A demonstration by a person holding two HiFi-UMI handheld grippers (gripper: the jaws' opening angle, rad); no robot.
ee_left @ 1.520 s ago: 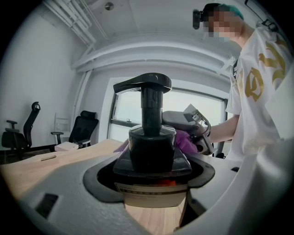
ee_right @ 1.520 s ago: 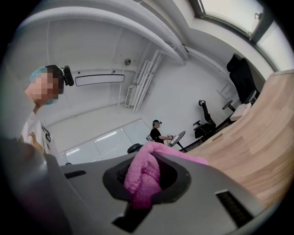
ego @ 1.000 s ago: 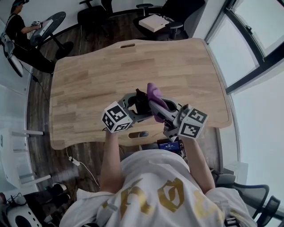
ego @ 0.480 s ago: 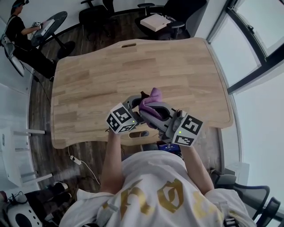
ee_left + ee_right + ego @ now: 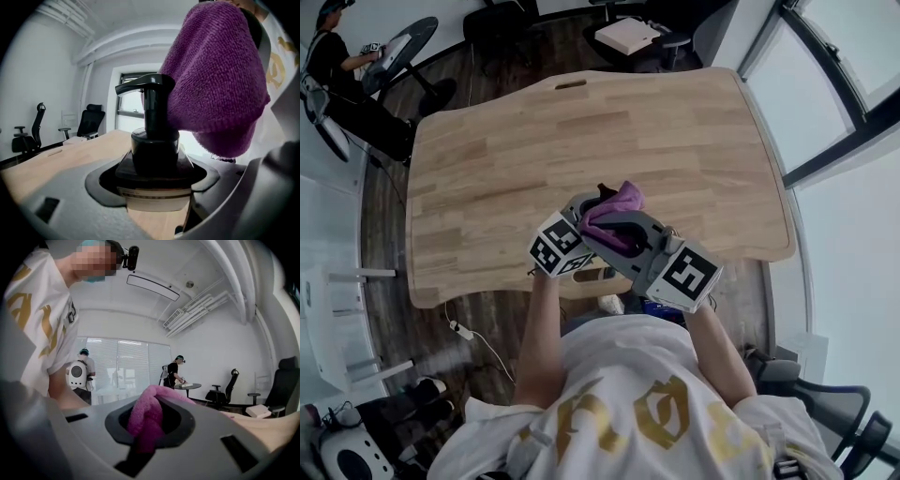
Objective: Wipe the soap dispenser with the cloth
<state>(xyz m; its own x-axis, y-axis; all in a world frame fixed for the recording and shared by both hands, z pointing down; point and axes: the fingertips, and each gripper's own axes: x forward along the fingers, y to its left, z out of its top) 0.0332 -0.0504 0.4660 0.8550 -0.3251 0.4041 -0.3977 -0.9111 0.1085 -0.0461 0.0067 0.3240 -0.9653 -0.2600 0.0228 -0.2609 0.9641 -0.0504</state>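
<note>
- Over the near part of the wooden surface (image 5: 487,159), the head view shows both tools meeting close in front of the person. The left hand-held gripper (image 5: 587,212) comes in from the left and the right hand-held gripper (image 5: 617,223) from the right. The purple cloth (image 5: 617,202) sits on top of the dark soap dispenser (image 5: 602,192), so only a small bit of the dispenser shows here.
- In the left gripper view, the left hand-held gripper (image 5: 154,192) is clamped around the soap dispenser (image 5: 154,157), just under its black collar. The bottle stands upright between the jaws. The purple cloth (image 5: 215,89) presses on the right side of the pump head (image 5: 143,85). The spout on the left side is bare.
- In the right gripper view, the right hand-held gripper (image 5: 149,425) pinches the purple cloth (image 5: 146,416) tight. A fold of it bulges up between the jaws. The dispenser does not show in this view.
- I think the wiping step is going on now, at the top of the pump.
- The next move likely needs the cloth rubbed over the spout, then down the neck and collar. The left side should hold firm so the bottle does not tip or twist.
</note>
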